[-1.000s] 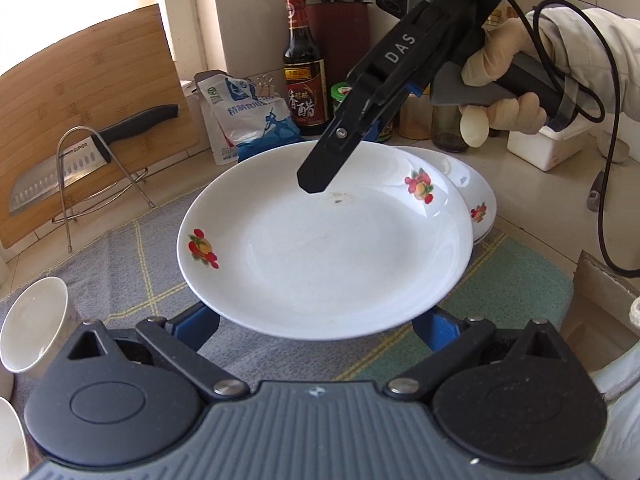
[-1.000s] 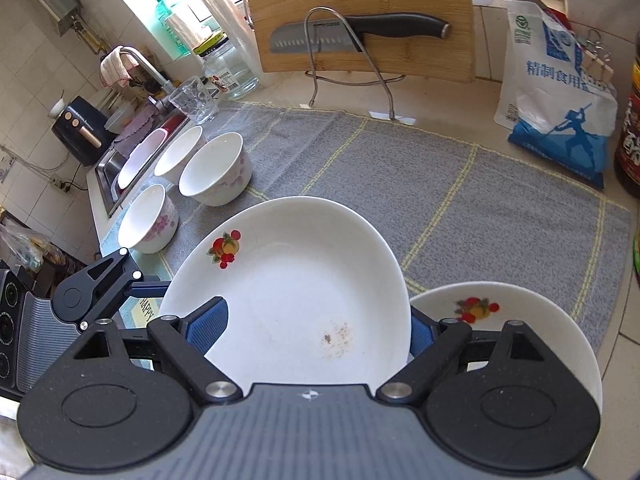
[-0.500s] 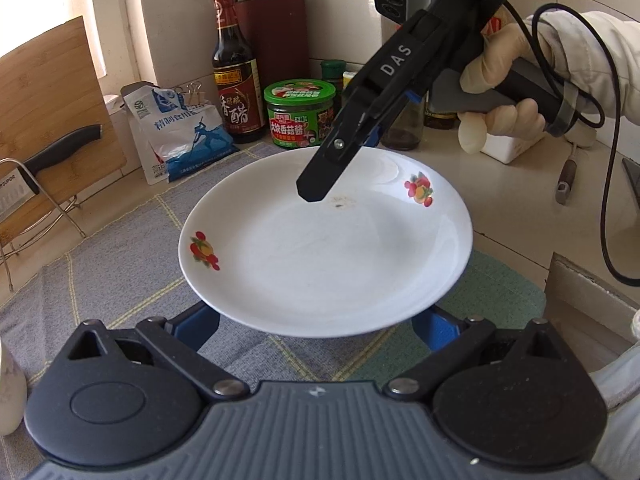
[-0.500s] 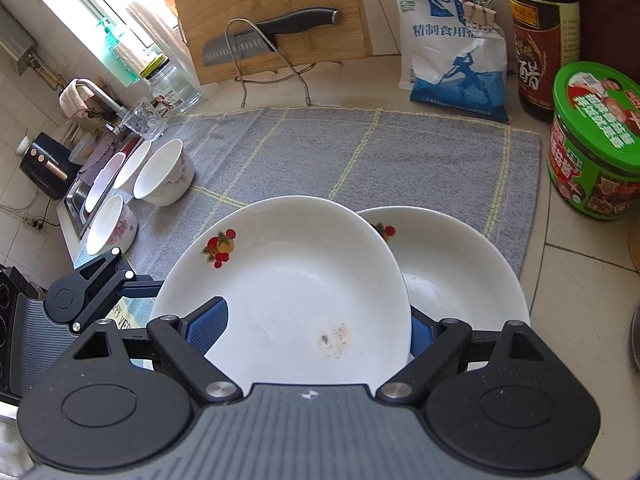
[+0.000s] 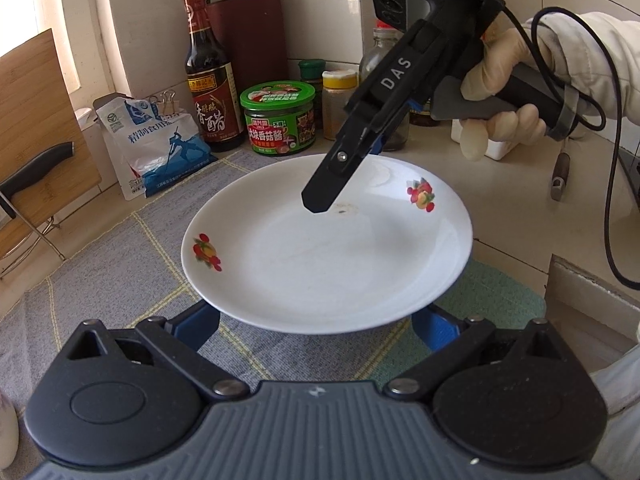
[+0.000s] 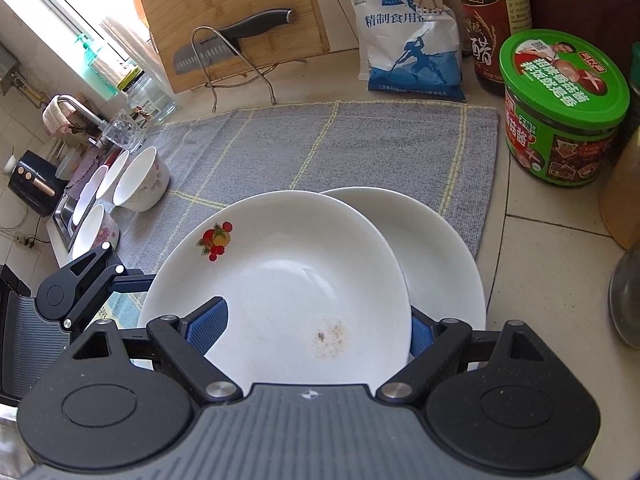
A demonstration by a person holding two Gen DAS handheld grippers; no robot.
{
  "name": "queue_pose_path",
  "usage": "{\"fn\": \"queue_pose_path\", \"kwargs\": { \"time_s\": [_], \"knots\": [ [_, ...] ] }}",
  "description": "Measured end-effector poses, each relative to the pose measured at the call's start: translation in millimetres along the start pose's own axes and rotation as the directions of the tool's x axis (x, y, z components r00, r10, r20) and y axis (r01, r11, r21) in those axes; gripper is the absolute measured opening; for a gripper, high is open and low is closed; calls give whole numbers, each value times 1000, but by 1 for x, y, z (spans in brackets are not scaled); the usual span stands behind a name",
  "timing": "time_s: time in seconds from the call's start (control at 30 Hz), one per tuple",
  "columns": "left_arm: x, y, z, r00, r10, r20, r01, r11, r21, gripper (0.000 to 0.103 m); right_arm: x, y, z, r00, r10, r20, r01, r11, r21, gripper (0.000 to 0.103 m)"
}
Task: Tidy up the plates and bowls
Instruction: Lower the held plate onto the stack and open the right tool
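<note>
A white plate with fruit prints (image 5: 328, 256) (image 6: 280, 280) hangs in the air over a second white plate (image 6: 436, 256) that lies on the grey mat (image 6: 320, 148). My right gripper (image 6: 316, 324) is shut on the upper plate's rim, one finger (image 5: 332, 184) over the inside. My left gripper (image 5: 316, 324) has its jaws wide apart, under the plate's near edge; whether the fingers touch it is hidden. Several white bowls (image 6: 140, 180) stand at the mat's left end.
Behind the mat stand a salt bag (image 6: 408, 36), a vinegar bottle (image 5: 210, 76), a green jar (image 6: 560, 108), spice jars (image 5: 338, 104) and a knife block (image 5: 248, 52). A cutting board (image 6: 236, 12) with a knife on a wire rack (image 6: 232, 44) is at the back left. A sink (image 6: 76, 196) lies at far left.
Both grippers have carried the plate to the right, from over the mat's middle to above the second plate near the green jar. The bowls have slid out of the left wrist view.
</note>
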State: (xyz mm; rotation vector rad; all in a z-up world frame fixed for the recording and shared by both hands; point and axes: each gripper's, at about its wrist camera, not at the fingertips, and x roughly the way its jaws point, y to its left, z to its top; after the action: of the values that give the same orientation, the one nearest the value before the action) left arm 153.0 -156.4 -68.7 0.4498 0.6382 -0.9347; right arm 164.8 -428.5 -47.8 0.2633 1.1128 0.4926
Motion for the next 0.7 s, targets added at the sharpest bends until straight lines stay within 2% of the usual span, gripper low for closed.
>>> {"fn": "queue_pose_path", "kwargs": {
  "time_s": [0.7],
  "knots": [
    [19, 19, 0, 999, -43, -1, 43, 999, 22, 102, -18, -5, -23, 999, -49, 19, 48, 997, 64, 93]
  ]
}}
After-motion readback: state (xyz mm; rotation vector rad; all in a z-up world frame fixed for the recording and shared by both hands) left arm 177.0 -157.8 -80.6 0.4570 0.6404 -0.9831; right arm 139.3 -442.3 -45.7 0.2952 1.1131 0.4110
